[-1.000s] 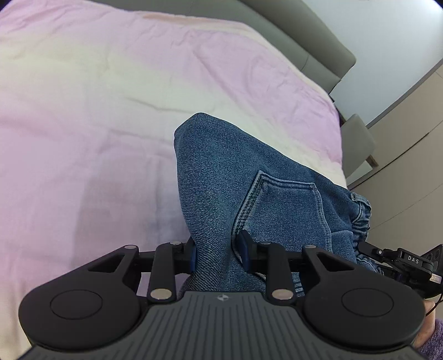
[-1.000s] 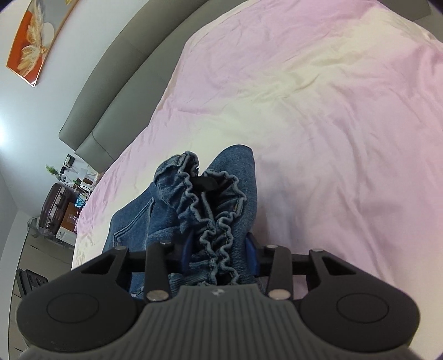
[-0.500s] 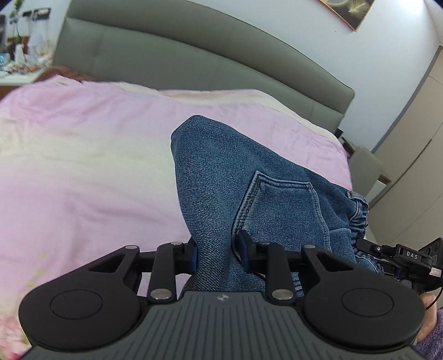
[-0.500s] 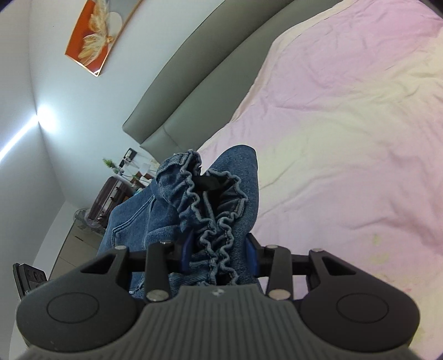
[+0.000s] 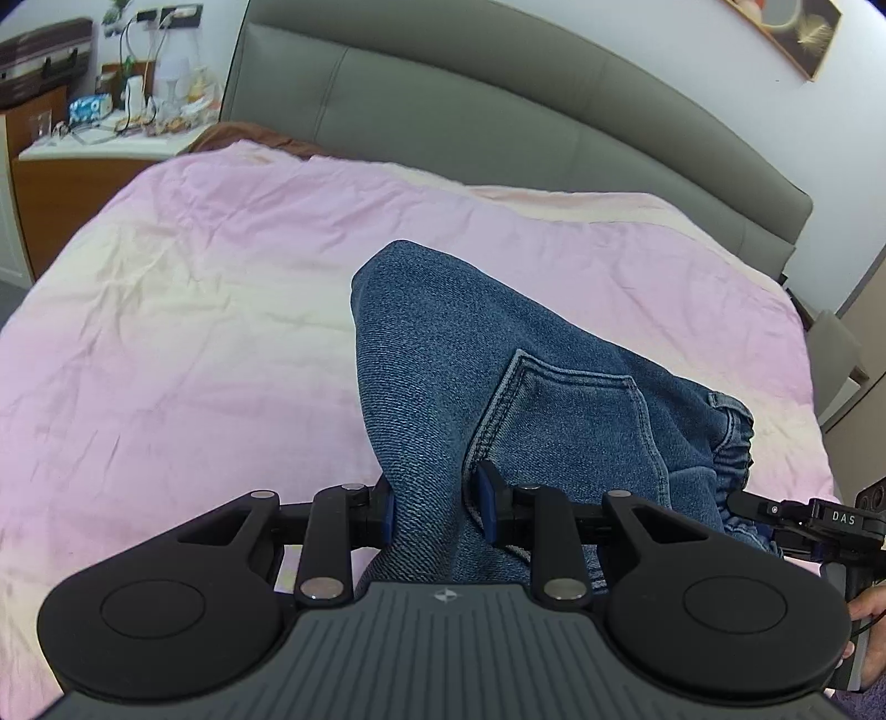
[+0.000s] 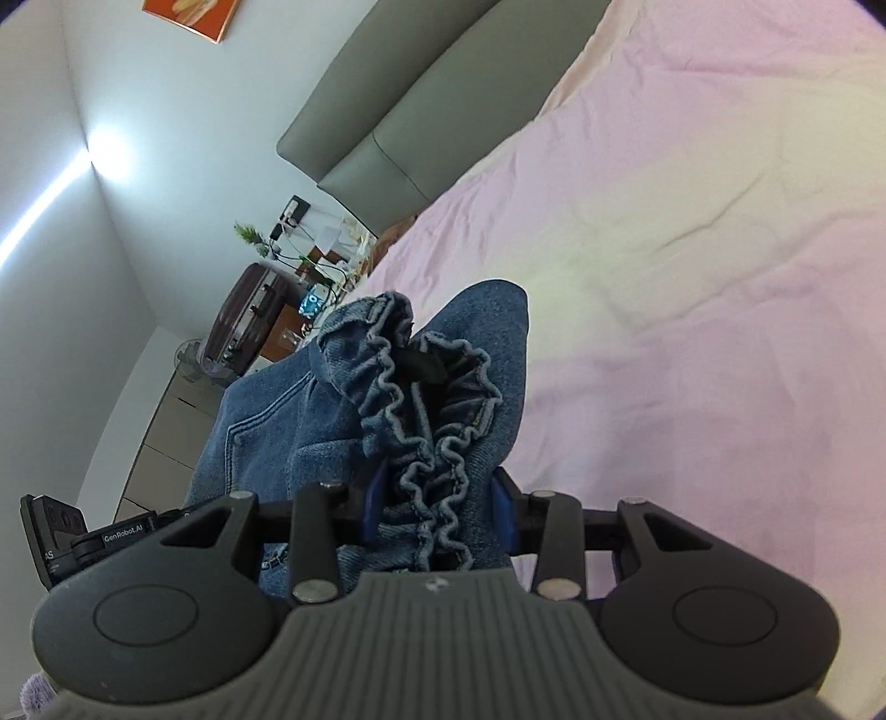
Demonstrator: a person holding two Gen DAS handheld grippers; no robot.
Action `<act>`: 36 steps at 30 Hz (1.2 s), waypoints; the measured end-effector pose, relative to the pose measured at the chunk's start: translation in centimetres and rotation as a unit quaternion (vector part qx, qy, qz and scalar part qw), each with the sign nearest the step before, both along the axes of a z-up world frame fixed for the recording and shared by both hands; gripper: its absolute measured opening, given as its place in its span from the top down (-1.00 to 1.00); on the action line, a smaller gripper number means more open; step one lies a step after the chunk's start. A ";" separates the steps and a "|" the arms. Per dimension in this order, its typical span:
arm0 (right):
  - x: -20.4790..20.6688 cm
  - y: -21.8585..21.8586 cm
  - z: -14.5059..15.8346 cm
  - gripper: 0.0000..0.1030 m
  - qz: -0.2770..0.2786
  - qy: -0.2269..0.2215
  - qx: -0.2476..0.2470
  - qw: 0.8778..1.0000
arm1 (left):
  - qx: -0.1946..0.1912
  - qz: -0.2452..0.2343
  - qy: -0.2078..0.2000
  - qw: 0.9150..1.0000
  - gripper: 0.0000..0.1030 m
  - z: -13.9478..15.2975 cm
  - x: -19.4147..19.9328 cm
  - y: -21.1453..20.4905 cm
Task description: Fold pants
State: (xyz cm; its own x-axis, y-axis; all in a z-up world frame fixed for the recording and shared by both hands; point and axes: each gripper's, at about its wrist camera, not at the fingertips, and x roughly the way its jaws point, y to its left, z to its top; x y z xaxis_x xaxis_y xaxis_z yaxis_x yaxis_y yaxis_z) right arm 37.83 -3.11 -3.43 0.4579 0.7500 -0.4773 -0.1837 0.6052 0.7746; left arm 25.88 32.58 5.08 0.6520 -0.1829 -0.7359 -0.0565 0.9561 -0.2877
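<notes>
Denim pants (image 5: 476, 354) are bunched and held up above the bed (image 5: 183, 310), over its near part, not lying flat. Left tongs (image 5: 437, 507) are clamped on a fold of the blue fabric just beside the stitched back pocket (image 5: 570, 421); the blue pads (image 5: 487, 498) press into the cloth from both sides, narrow gap. Right tongs (image 6: 437, 515) are clamped on the gathered elastic waistband (image 6: 432, 421), ruffles bulging out between and in front of the pads. In the left view the right tongs show at the right edge, with a bit of a hand (image 5: 869, 609) behind them. Pink and cream bedspread is wrinkled. Grey padded headboard (image 5: 498, 105) runs along the far edge of the bed. Nightstand (image 5: 83, 166) sits at the far left corner, cluttered with small items and cables; too small to identify them. 1 framed picture (image 5: 786, 27) hangs on the wall above the headboard.
</notes>
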 end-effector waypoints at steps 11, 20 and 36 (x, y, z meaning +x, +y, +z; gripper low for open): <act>5.4 5.1 -9.3 0.31 0.029 0.031 -0.054 0.998 | -0.031 0.001 0.053 0.998 0.41 -11.1 4.4 5.2; 7.1 6.1 -15.0 0.32 0.053 0.050 -0.073 0.995 | -0.032 -0.004 0.073 0.997 0.34 -16.0 4.7 6.2; 9.3 9.4 -7.1 -0.04 0.082 -0.082 -0.186 0.976 | 0.053 0.023 0.045 0.997 -0.08 -10.9 0.3 4.1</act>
